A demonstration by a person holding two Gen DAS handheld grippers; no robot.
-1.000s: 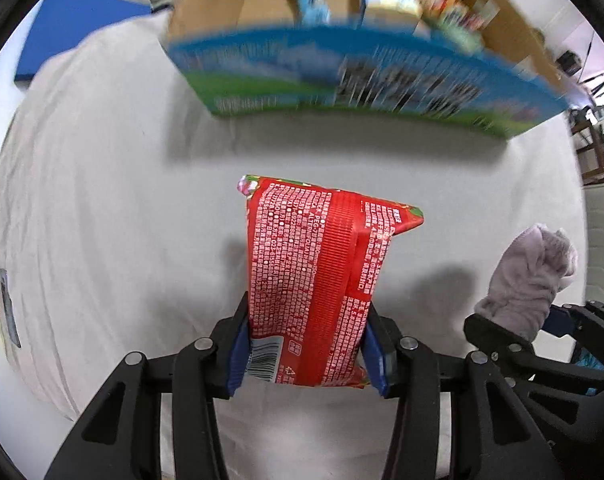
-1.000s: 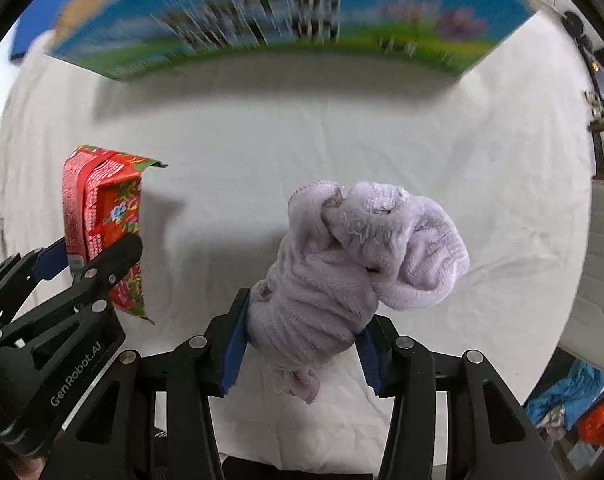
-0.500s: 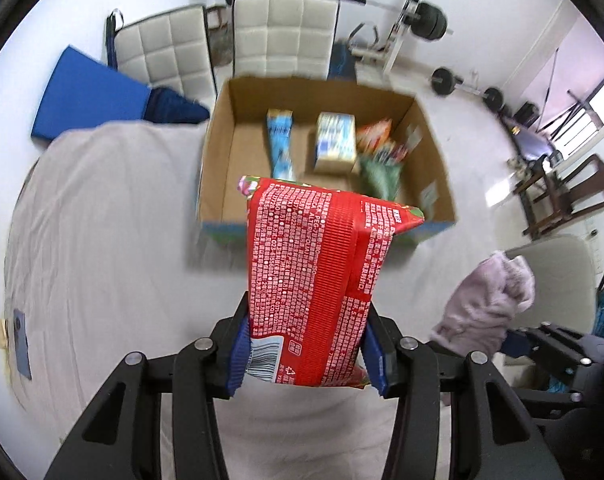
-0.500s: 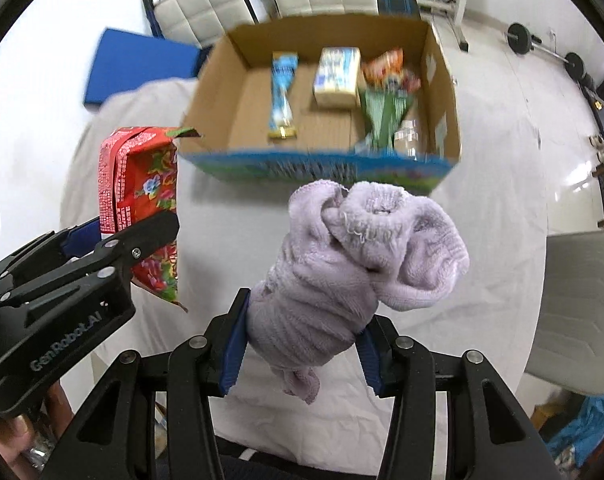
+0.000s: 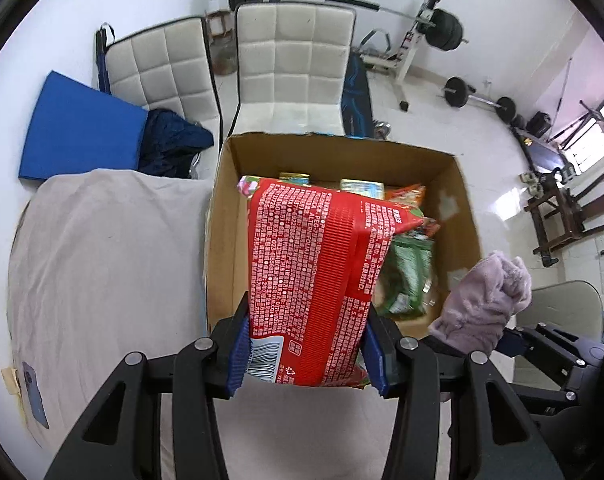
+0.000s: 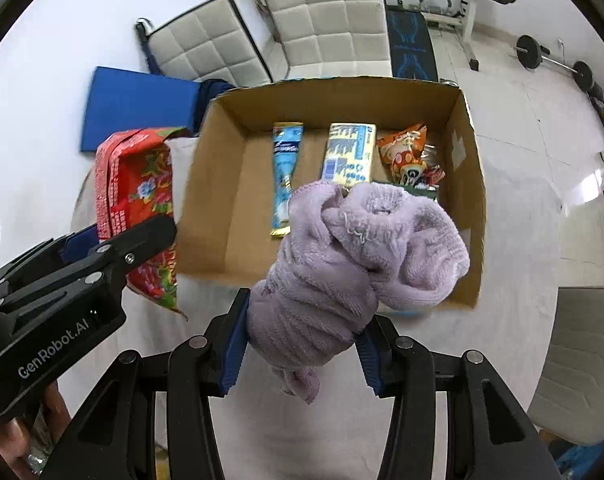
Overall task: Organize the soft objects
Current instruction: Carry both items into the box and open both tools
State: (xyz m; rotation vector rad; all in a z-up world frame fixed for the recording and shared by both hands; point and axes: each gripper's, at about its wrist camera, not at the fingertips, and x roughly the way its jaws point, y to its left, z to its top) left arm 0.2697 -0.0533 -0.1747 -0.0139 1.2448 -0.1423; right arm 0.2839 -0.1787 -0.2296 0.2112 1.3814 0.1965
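Hanging above the open brown cardboard box (image 6: 230,184): the red printed plastic snack packet (image 5: 314,280), pinched in the left tongs (image 5: 306,354), and the bundled lilac fleece cloth (image 6: 354,264), pinched in the right tongs (image 6: 300,354) — both clear of the box floor. Lying inside: blue sachet (image 6: 286,172), yellow-blue pack (image 6: 348,154), orange bag (image 6: 406,152). Resting beneath on the grey-covered bench (image 5: 102,264).

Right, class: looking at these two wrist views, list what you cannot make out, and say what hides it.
1. Left wrist view: most of the cardboard box floor, hidden by the red packet.
2. Right wrist view: the green packet, covered by the purple cloth.
3. Both views: packet print, too small to read.
4. Right wrist view: the table front edge, behind the right gripper.
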